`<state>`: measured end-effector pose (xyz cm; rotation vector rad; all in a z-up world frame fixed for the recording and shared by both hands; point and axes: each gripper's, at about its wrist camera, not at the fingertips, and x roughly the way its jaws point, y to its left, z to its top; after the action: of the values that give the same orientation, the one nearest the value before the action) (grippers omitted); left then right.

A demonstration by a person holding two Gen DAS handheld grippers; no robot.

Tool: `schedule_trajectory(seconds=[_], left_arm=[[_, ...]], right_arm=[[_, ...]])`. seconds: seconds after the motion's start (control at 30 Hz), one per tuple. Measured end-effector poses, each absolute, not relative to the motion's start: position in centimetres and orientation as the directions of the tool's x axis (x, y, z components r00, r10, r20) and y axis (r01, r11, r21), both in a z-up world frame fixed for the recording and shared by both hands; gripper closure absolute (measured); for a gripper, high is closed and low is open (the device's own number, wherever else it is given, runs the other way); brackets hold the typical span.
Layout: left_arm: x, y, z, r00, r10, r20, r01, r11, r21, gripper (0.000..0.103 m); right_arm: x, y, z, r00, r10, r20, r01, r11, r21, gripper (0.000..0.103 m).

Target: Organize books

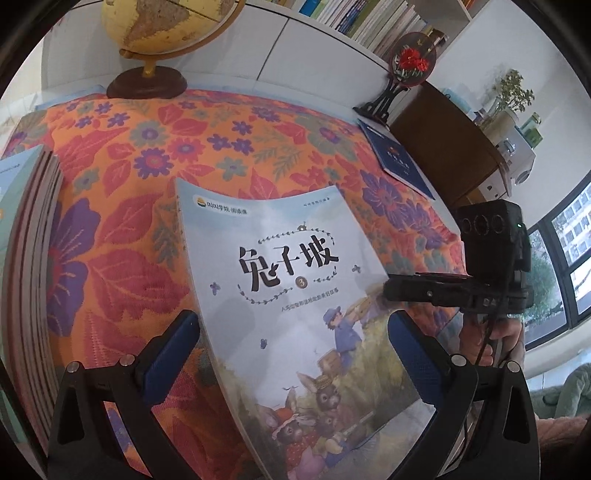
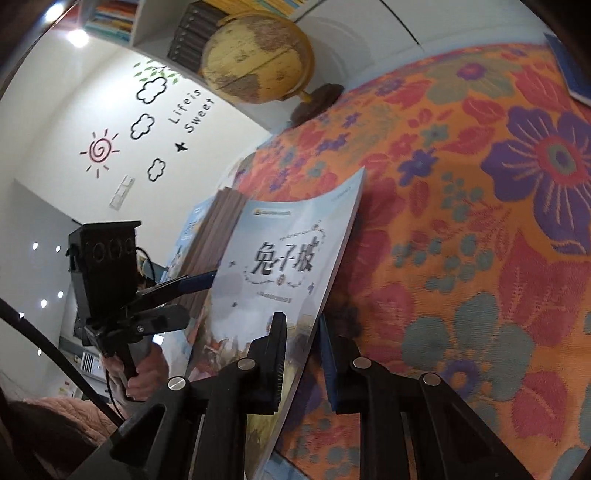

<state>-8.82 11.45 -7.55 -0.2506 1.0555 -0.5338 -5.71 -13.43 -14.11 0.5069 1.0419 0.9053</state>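
Observation:
A thin picture book [image 1: 280, 280] with rabbits on its pale blue cover is tilted up off the floral tablecloth [image 1: 147, 147]. In the right wrist view my right gripper [image 2: 301, 319] is shut on the lower edge of the book [image 2: 280, 258]. The left wrist view shows the right gripper [image 1: 388, 290] clamped on the book's right side. My left gripper [image 1: 291, 321] is open, its fingers spread wide on either side of the cover. From the right wrist view the left gripper [image 2: 201, 295] sits at the book's far edge, a hand below it.
A stack of books [image 1: 29, 258] stands at the table's left edge. A dark blue book [image 1: 399, 155] lies at the far right. A globe [image 1: 162, 26] and a round flower ornament [image 1: 410, 59] stand at the back, under a shelf of books [image 1: 369, 18]. A wooden cabinet [image 1: 443, 129] is to the right.

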Motion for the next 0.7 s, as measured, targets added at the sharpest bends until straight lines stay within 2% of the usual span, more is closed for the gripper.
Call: schedule_trajectory(seconds=[0.07,0.2,0.4,0.7], left_arm=[[-8.9,11.5,-7.3,0.387,-0.539,-0.748,0.298,0.841,-0.452,0.002],[-9.2,11.9,-6.3,0.422,-0.543,-0.727,0.297,0.840,-0.455,0.002],[-9.7,12.1,-5.2,0.452,-0.545,-0.706,0.307,0.838,-0.450,0.002],[-10.1,12.0,-4.5,0.470,-0.540,-0.698,0.313,0.841,-0.440,0.002]], right_arm=[[-6.3,-12.9,-13.1,0.210,0.855,-0.475,-0.443,0.516,0.733,0.084],[-7.3,-12.3,-11.5,0.236,0.858,-0.457,-0.508,0.510,0.694,0.084],[-7.1,-12.3,-11.7,0.239,0.860,-0.451,-0.487,0.508,0.711,0.084],[-7.1,-12.6,-11.1,0.238,0.891,-0.386,-0.469,0.454,0.758,0.084]])
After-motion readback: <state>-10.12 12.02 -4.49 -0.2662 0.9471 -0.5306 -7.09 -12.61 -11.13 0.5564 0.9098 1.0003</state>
